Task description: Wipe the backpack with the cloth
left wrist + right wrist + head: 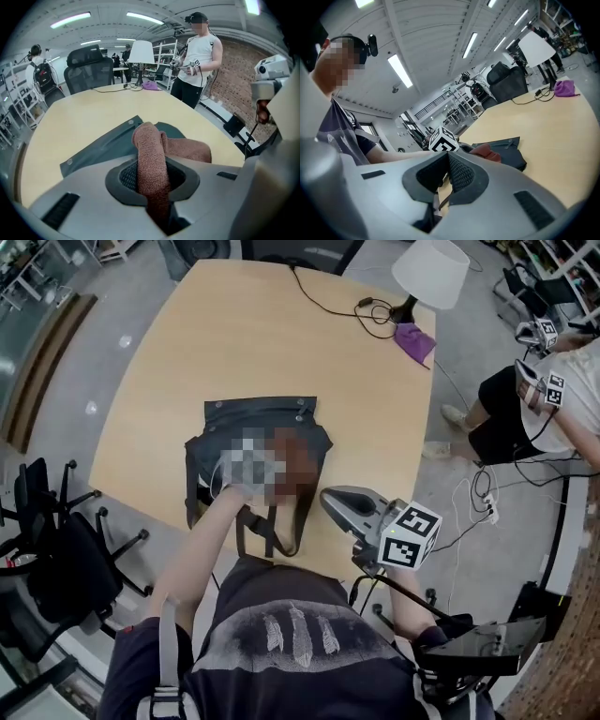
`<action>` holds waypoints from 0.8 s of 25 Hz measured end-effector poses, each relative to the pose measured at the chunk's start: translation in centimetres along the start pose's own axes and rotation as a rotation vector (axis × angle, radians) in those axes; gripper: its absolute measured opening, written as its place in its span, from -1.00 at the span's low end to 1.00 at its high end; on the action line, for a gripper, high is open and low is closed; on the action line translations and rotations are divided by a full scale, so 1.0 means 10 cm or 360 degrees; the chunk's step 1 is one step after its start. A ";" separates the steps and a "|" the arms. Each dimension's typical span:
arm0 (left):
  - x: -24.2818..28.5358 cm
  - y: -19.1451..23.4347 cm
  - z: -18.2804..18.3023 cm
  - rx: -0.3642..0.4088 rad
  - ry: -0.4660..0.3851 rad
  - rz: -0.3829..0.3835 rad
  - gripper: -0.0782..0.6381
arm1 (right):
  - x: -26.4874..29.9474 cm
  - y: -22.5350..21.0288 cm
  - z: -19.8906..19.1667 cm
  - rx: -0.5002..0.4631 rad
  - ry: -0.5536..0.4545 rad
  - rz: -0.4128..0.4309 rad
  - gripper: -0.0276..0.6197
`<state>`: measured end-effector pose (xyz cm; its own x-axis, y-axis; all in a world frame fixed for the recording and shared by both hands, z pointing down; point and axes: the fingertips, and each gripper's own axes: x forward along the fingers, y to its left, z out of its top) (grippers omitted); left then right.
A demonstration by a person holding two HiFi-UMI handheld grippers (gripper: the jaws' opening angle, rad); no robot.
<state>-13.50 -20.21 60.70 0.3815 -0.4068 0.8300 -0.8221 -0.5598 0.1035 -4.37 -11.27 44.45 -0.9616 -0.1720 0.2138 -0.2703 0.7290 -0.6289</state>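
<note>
Both left gripper (152, 177) jaws clamp the brown cloth (151, 150) atop the dark backpack (255, 420) on the desk (262, 334); right gripper (447, 160), closed and empty, hovers just right.

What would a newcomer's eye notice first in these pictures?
A reddish-brown terry cloth, pinched in the left claw, rests on a dark grey fabric backpack on the light wooden table. The right claw hangs shut and empty near the table's near edge. A white-shaded lamp stands at the far end.

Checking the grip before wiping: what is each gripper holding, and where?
Left gripper pinches the cloth at a bunched fold; right gripper holds nothing.
</note>
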 end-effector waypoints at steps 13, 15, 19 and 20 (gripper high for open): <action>-0.99 1.17 -1.47 -0.0378 0.0007 0.0486 -0.58 | 0.57 0.17 0.08 -0.0050 0.0146 0.0134 -0.90; -1.23 1.43 -1.61 -0.0477 -0.0009 0.0608 -0.58 | 0.58 0.15 0.07 -0.0037 0.0147 0.0108 -0.90; -1.65 1.97 -1.47 -0.0680 -0.0265 0.0946 -0.58 | 0.59 0.13 0.04 -0.0013 0.0142 0.0067 -0.90; -1.68 2.06 -1.41 -0.0707 -0.0308 0.1011 -0.58 | 0.58 0.13 0.04 -0.0014 0.0137 0.0056 -0.90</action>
<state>-42.79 -14.77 56.61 -0.1835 -0.6923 0.6979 -0.9828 0.1446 -0.1150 -10.30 -11.61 44.55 -0.9627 -0.0890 0.2554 -0.2357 0.7394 -0.6307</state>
